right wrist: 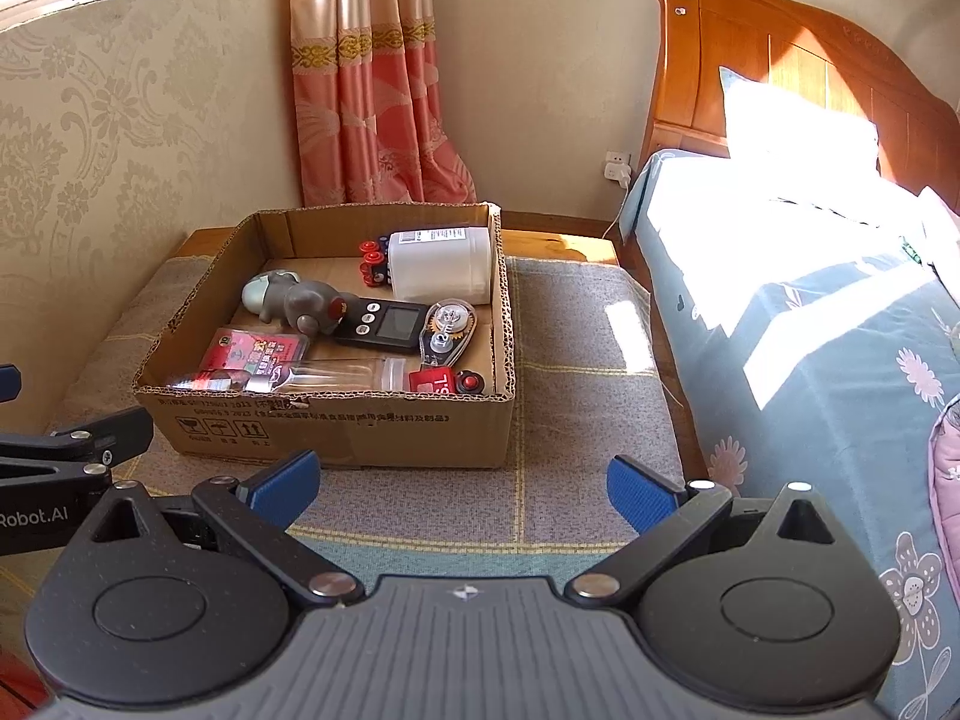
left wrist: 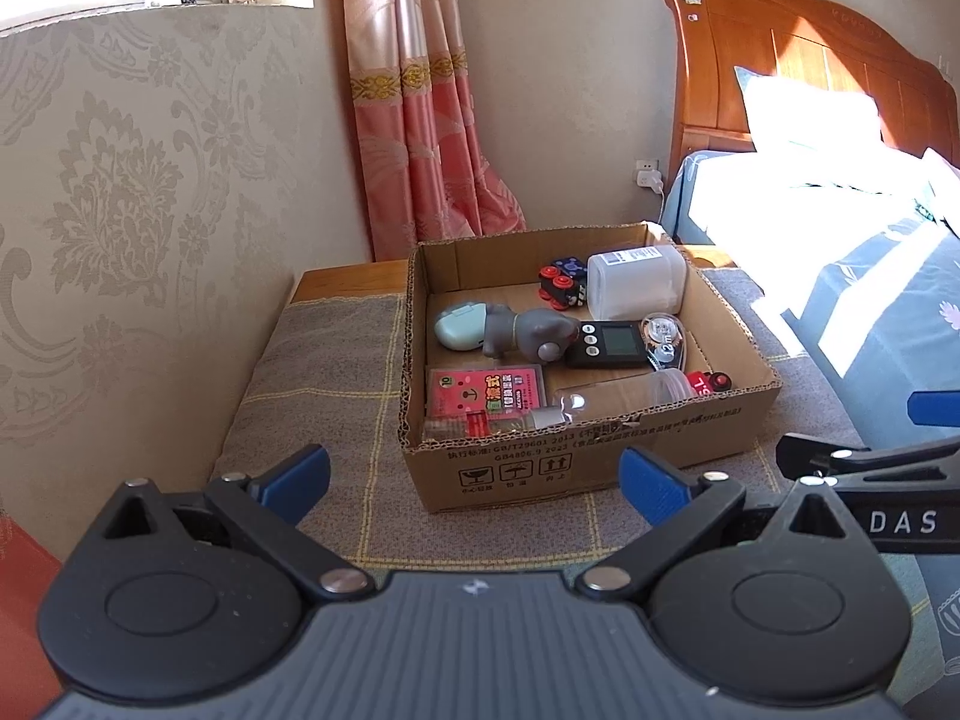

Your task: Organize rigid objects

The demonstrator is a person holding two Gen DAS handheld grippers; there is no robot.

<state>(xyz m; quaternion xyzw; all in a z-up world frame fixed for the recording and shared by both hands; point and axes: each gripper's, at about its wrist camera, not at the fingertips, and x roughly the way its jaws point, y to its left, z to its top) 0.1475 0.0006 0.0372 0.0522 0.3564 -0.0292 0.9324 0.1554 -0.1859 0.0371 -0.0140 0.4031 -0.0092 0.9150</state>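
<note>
An open cardboard box (left wrist: 528,468) (right wrist: 336,432) stands on a cloth-covered low table. Inside lie a white plastic jar (left wrist: 636,283) (right wrist: 441,267), a grey toy figure (left wrist: 528,333) (right wrist: 300,300), a black timer (left wrist: 612,343) (right wrist: 384,324), a correction tape (left wrist: 663,339) (right wrist: 447,327), a pink card pack (left wrist: 486,390) (right wrist: 258,351), a clear tube (left wrist: 624,393) (right wrist: 336,375), a red-wheeled toy (left wrist: 561,288) (right wrist: 373,264) and a red tape measure (left wrist: 708,383) (right wrist: 447,383). My left gripper (left wrist: 474,480) is open and empty in front of the box. My right gripper (right wrist: 462,483) is open and empty, in front of the box's right corner.
A checked grey cloth (left wrist: 312,372) (right wrist: 576,360) covers the table. A bed with blue bedding (right wrist: 810,360) and a wooden headboard (left wrist: 810,60) stands on the right. A pink curtain (left wrist: 414,108) and a patterned wall (left wrist: 120,180) are behind and left.
</note>
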